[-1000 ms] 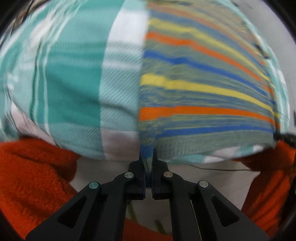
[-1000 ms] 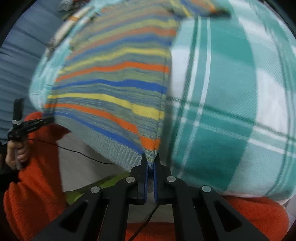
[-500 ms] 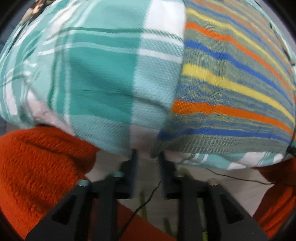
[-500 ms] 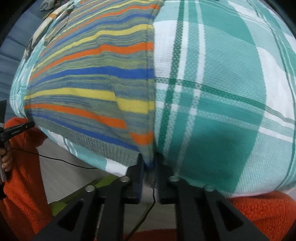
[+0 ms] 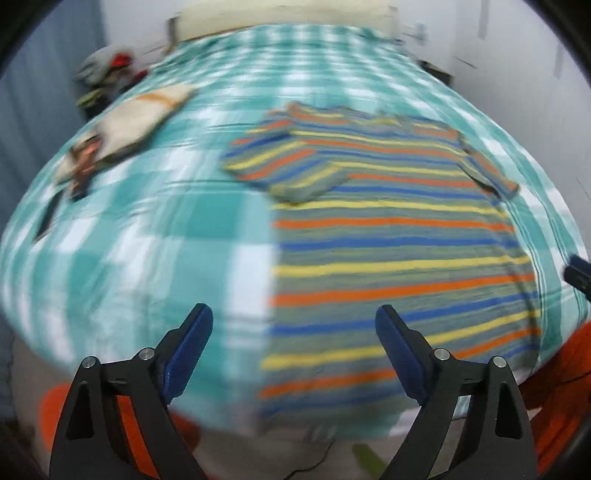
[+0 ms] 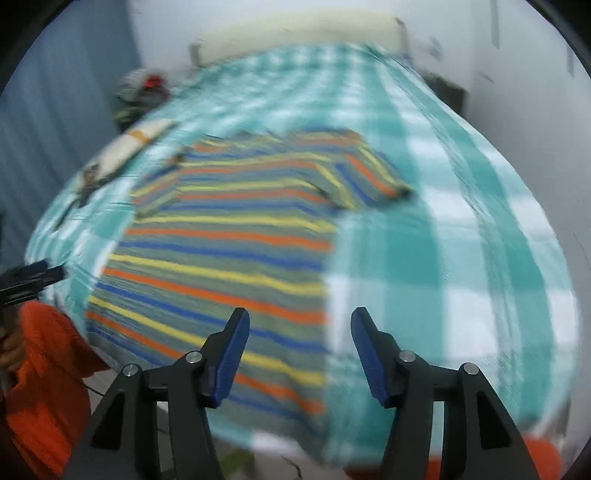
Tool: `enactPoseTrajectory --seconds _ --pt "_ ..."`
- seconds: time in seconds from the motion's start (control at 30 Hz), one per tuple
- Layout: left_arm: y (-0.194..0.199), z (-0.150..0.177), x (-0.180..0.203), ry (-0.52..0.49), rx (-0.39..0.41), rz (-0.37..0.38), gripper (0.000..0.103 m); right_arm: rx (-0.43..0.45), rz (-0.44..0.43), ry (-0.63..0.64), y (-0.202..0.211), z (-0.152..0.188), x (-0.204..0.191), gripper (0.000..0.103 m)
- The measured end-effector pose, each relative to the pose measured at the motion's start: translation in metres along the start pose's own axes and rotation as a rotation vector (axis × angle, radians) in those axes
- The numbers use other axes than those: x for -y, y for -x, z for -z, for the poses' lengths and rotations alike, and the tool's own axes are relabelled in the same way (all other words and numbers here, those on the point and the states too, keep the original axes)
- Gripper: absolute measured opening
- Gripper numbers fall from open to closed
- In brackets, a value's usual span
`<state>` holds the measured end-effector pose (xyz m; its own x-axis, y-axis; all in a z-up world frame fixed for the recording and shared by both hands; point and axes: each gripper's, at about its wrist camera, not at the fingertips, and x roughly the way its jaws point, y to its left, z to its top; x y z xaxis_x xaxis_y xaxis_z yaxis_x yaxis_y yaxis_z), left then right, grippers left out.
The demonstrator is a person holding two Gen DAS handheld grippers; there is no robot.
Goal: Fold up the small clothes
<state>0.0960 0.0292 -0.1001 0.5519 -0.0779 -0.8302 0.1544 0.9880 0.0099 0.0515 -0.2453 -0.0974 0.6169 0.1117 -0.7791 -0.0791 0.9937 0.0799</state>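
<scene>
A striped knit sweater (image 5: 388,251) in orange, yellow, blue and grey lies spread flat on the teal checked bedspread (image 5: 147,240), hem toward me, sleeves folded across near the top. My left gripper (image 5: 293,325) hovers above the sweater's lower left corner, jaws opening wide, nothing between them. In the right wrist view the same sweater (image 6: 229,251) fills the left half. My right gripper (image 6: 299,328) hangs over the sweater's lower right edge, jaws opening, no cloth between them. The other gripper's tip (image 6: 33,277) shows at the far left. Both views are motion-blurred.
A cream garment with an orange band (image 5: 136,118) lies at the bed's left side. A heap of clothes (image 5: 107,74) sits at the far left corner by the headboard (image 5: 280,14). An orange sleeve (image 6: 40,373) and a hand show at lower left. A wall borders the right.
Both grippers let go of the sweater's hem corners, opened, rose and tilted up. The view went from close on the bed's front edge to the whole bed.
</scene>
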Motion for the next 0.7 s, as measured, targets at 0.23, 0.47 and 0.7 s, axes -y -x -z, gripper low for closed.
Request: enactPoseTrajectory --seconds 0.23,0.47,0.7 --pt "-0.067 0.029 0.021 -0.066 -0.092 -0.035 0.093 -0.146 0.046 0.082 -0.073 0.025 -0.014 0.057" --pt "-0.073 0.034 0.007 -0.009 -0.124 -0.007 0.102 -0.141 0.048 0.070 -0.079 0.043 -0.011 0.063" --pt "-0.074 0.039 0.007 -0.018 -0.129 -0.019 0.103 -0.135 0.046 0.068 -0.080 0.042 -0.012 0.070"
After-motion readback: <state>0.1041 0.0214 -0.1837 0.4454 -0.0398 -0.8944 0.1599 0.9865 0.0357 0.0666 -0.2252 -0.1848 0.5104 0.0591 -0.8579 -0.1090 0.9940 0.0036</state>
